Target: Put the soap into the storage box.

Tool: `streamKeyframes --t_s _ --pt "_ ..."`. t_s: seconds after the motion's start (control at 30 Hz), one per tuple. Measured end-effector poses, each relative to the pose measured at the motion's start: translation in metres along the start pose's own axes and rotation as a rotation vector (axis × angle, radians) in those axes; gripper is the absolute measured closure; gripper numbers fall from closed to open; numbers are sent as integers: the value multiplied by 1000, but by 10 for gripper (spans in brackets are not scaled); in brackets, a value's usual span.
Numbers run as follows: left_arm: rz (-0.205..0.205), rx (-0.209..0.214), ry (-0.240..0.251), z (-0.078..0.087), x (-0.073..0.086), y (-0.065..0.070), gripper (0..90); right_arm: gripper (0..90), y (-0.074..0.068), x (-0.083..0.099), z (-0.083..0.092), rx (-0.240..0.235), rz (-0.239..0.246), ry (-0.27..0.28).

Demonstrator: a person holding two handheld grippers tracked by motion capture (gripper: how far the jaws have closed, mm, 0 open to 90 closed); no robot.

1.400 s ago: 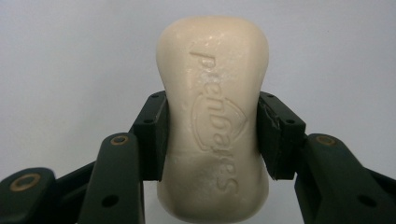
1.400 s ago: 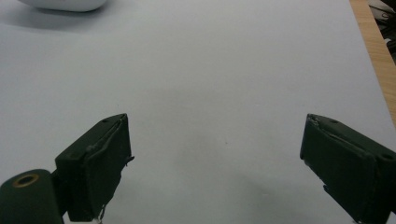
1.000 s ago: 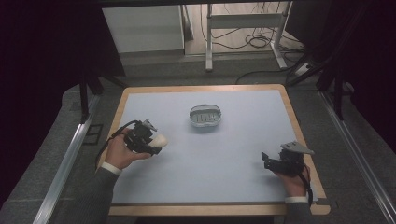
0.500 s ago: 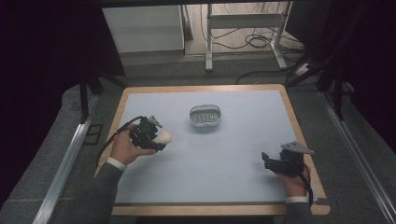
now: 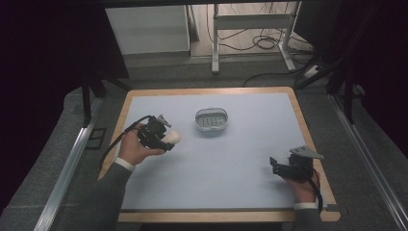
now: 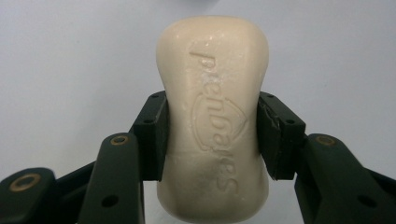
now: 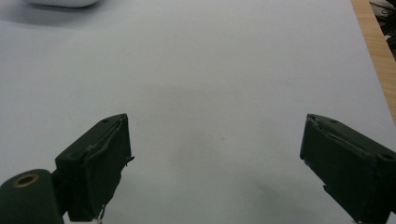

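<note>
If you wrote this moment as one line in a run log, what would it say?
left gripper: shut on soap bar | right gripper: open, nothing between jaws | soap dish: holds nothing, mid-table

The soap bar [image 6: 212,116] looks waxy and smooth, cream-coloured, with lettering pressed into its face. The left claw [image 6: 212,135] clamping it is matt black plastic with brass-looking rivets. The counter [image 5: 250,159] has a flat, matt pale-blue sheet on top, framed in light wood. The dish [image 5: 210,119] appears to be glossy plastic.
</note>
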State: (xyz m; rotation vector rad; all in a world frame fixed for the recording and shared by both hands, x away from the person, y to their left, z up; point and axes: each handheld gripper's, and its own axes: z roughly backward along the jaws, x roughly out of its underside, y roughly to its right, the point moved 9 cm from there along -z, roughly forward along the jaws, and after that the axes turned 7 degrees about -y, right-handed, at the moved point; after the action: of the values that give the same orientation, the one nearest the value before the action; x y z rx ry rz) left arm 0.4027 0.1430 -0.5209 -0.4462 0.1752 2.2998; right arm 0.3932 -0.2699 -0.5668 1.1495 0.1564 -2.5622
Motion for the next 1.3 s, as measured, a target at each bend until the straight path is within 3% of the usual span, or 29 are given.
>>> streamKeyframes --t_s 0.47,0.83,1.17,1.3 --pt "14 12 3 -4 -10 -6 499 85 0 1 -1 -3 1 -4" --pt "-10 -2 10 -3 -25 -7 499 85 1 0 0 -9 -6 2" --pt "5 9 21 -8 -36 -12 499 85 1 1 -1 -7 -6 -2" --pt "-15 7 15 -10 -40 -11 499 85 1 1 -1 -6 -6 -2"
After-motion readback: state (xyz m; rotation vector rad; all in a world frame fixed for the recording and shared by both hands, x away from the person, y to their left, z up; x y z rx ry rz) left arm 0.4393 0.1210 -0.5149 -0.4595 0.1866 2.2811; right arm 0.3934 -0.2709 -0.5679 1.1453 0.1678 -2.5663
